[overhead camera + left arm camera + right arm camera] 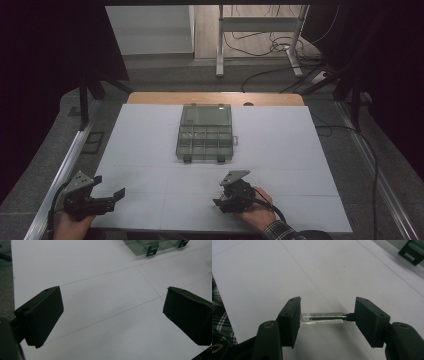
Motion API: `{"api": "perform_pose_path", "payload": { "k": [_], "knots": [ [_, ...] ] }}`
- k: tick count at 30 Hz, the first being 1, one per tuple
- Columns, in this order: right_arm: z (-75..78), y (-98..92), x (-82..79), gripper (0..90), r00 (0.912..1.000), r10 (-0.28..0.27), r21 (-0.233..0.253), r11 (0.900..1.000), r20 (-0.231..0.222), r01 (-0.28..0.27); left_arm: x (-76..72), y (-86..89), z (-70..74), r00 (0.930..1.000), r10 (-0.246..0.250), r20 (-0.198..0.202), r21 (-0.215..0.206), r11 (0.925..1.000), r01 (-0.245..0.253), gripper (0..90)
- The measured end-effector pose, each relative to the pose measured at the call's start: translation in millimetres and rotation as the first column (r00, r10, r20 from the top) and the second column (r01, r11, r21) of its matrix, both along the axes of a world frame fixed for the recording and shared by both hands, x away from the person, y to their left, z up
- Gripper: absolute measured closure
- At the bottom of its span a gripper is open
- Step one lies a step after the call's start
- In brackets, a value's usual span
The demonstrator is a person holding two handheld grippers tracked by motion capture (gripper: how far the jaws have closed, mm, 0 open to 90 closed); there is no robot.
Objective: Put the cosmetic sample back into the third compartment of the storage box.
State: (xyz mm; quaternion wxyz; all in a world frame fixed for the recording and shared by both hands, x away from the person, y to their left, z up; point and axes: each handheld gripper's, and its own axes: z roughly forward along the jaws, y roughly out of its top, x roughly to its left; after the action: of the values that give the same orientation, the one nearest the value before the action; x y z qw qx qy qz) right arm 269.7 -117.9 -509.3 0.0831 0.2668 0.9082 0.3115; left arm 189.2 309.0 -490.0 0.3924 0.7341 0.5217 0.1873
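My right gripper (pixel 220 195) is at the near middle of the white board (pixel 150 150). In the right gripper view it (pixel 327 315) is shut endwise on a small clear glass vial (pixel 322 318) with a dark cap, held level just above the board. My left gripper (pixel 109 186) rests at the near left corner. Its jaws (pixel 112 312) stand wide apart with only bare board between them. A clear plastic compartment box (pixel 178 150) lies at the board's centre, its lid open toward the far side.
The box's near corner and black latches (pixel 152 250) show at the top of the left gripper view. One latch (pixel 412 252) shows at the top right of the right gripper view. Metal rails (pixel 65 165) flank the table. Cables (pixel 280 47) lie on the floor beyond.
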Motion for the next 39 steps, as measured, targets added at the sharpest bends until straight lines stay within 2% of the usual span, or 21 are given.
{"api": "perform_pose_path", "payload": {
  "k": [8, 15, 39],
  "knots": [
    [13.0, -8.3, 11.5, 39.3, 0.9996, -0.027, 0.065, 0.998, 0.006, 0.026, 0.4, -0.1, -0.1, 1.0, 0.0, -0.002, 0.0, 1.0, 0.0, 3.5],
    [22.2, -10.2, 22.6, 39.3, 0.999, -0.043, 0.097, 0.994, 0.016, 0.041, 0.4, -0.2, -0.2, 1.0, -0.001, -0.002, 0.001, 1.0, 0.001, 3.7],
    [34.7, -4.0, 55.3, 39.3, 0.9981, -0.053, 0.131, 0.99, 0.031, 0.049, 0.4, -0.3, -0.2, 1.0, -0.004, -0.001, 0.002, 1.0, 0.004, 3.9]
  ]
}}
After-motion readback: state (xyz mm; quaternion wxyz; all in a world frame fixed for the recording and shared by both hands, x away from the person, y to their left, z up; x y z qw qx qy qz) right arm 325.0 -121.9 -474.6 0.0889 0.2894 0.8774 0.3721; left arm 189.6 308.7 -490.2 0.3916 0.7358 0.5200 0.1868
